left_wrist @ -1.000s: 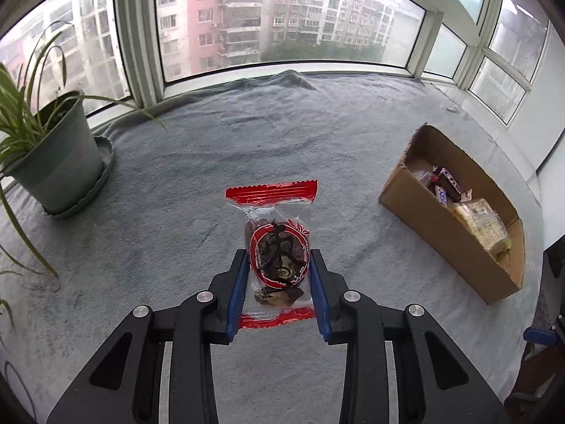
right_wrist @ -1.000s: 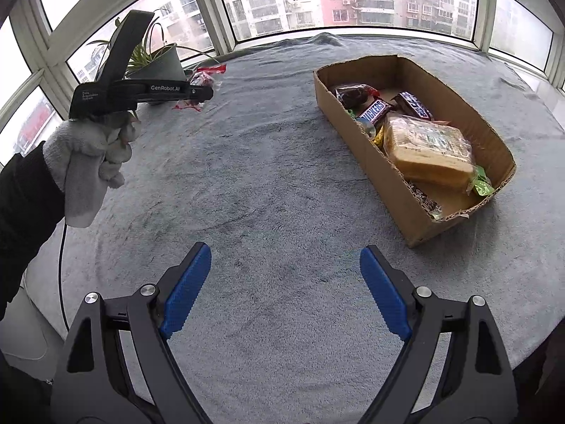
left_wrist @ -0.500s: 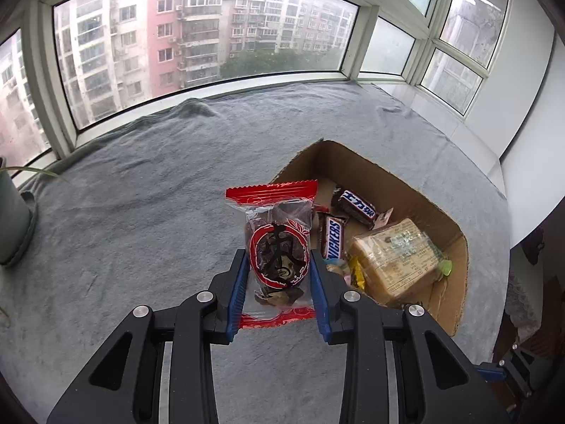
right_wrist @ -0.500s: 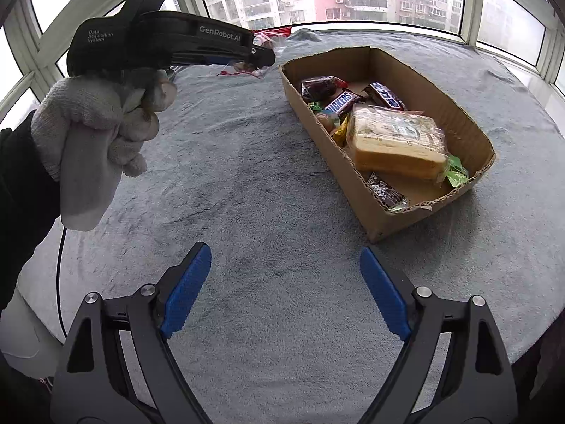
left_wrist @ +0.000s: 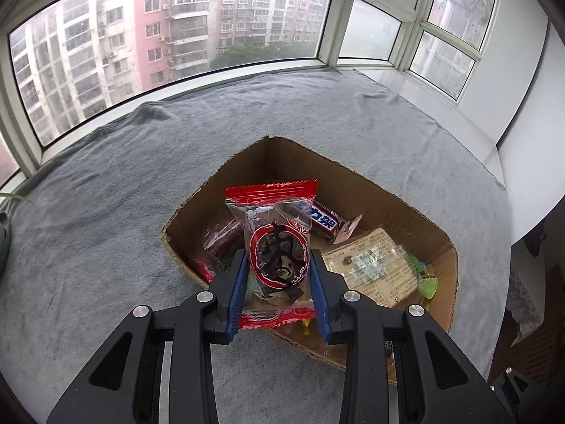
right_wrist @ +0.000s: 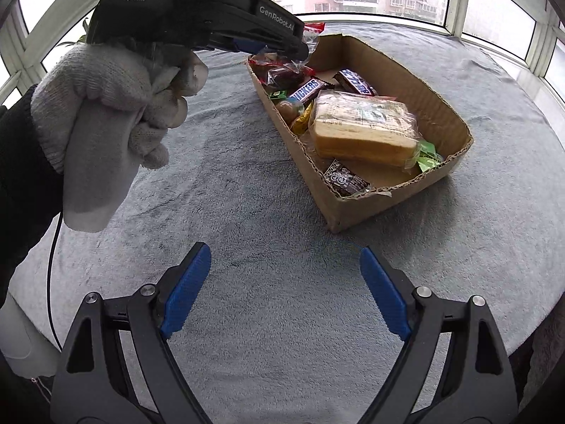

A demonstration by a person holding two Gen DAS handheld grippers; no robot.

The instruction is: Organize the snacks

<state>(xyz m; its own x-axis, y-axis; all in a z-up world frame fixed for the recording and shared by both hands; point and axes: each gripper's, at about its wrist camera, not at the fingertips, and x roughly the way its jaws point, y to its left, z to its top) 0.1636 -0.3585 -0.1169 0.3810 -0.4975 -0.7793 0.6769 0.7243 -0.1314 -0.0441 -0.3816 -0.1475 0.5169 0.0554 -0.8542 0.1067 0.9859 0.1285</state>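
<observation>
My left gripper (left_wrist: pixel 279 272) is shut on a clear snack packet with red ends and a red-ringed black character (left_wrist: pixel 277 247). It holds the packet in the air over the near-left end of the brown cardboard box (left_wrist: pixel 356 176). In the right wrist view the left gripper (right_wrist: pixel 300 47), carried by a white-gloved hand (right_wrist: pixel 106 106), hangs above the far end of the box (right_wrist: pixel 353 208) with the packet (right_wrist: pixel 310 35) between its pads. The box holds chocolate bars (right_wrist: pixel 309 90), a wrapped bread loaf (right_wrist: pixel 363 130) and other small packets. My right gripper (right_wrist: pixel 284 293) stands open over bare grey cloth, short of the box.
A grey fleece cloth (left_wrist: pixel 106 212) covers the round table, whose edge drops off at the right (left_wrist: pixel 508 219). Windows (left_wrist: pixel 169 35) ring the far side. A plant's leaves (right_wrist: pixel 83 33) show behind the gloved hand. A black cable (right_wrist: pixel 53 258) hangs at the left.
The left gripper carried the packet from beside the potted plant across the cloth to above the box. The right gripper drifted slightly toward the box, still open.
</observation>
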